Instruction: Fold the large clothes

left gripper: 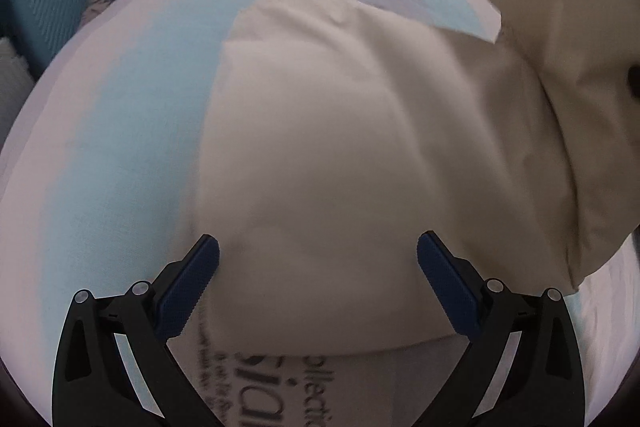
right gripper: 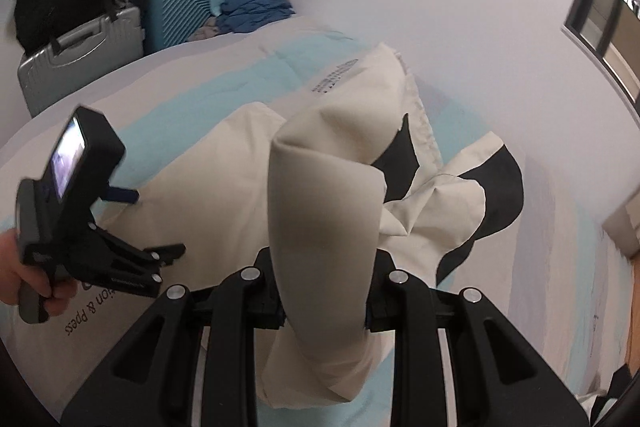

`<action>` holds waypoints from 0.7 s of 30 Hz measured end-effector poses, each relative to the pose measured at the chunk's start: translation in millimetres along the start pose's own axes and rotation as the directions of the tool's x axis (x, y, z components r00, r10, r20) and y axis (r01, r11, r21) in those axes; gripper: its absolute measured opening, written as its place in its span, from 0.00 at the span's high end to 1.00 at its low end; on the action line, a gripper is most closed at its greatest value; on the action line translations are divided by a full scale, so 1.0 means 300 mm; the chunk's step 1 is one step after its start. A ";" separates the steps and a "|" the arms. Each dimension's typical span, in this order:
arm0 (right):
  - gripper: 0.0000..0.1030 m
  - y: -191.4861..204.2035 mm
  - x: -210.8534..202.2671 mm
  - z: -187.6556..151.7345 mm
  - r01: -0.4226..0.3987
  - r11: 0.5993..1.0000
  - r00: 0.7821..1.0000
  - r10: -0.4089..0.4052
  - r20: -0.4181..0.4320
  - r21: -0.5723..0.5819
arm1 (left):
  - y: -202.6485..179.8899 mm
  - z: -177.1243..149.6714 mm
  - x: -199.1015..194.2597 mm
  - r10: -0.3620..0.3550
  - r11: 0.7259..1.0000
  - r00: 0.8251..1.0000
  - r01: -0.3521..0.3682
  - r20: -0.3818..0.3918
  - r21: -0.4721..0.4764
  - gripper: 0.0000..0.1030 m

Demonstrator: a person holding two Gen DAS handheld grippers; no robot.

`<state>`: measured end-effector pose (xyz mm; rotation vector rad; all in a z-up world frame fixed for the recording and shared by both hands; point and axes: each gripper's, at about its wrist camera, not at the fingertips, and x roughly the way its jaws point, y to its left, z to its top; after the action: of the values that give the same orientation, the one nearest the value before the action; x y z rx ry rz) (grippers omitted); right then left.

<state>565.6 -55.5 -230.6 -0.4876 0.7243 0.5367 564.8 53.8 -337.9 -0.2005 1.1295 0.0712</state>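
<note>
While the cream garment (left gripper: 320,131) lies on the bed (left gripper: 120,147), soft and floppy, the right gripper (right gripper: 324,311) pinches a bunched fold; the left gripper (left gripper: 318,271) hovers spread; best held by edges

Cream garment (right gripper: 192,187) with black patches, spread on the bed, one rolled fold lifted upright.

My right gripper (right gripper: 325,307) is clamping a cream garment (right gripper: 320,211) showing black panels beyond my jaws. Beneath my left gripper (left gripper: 318,267), whose pads (left gripper: 188,291) are showing blue, a bedsheet (left gripper: 120,131) is showing pale-blue and white stripes.
</note>
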 end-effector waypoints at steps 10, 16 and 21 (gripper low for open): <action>0.76 0.155 0.027 0.037 -0.053 0.989 0.998 0.055 0.011 -0.141 | 0.138 -0.055 0.106 -0.064 0.993 0.996 0.058 -0.060 -0.100 0.05; 0.76 0.270 0.053 0.037 -0.104 0.971 0.994 0.106 -0.002 -0.217 | 0.173 -0.048 0.044 -0.058 0.996 0.997 0.056 -0.041 -0.066 0.06; 0.76 0.347 0.052 0.045 -0.122 0.962 0.992 0.125 -0.002 -0.243 | 0.266 -0.060 -0.017 -0.027 0.998 0.999 0.025 -0.030 -0.060 0.06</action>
<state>518.6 35.8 -257.0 -0.6687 0.6828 0.7501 534.1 128.8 -350.6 -0.2699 1.1559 0.0791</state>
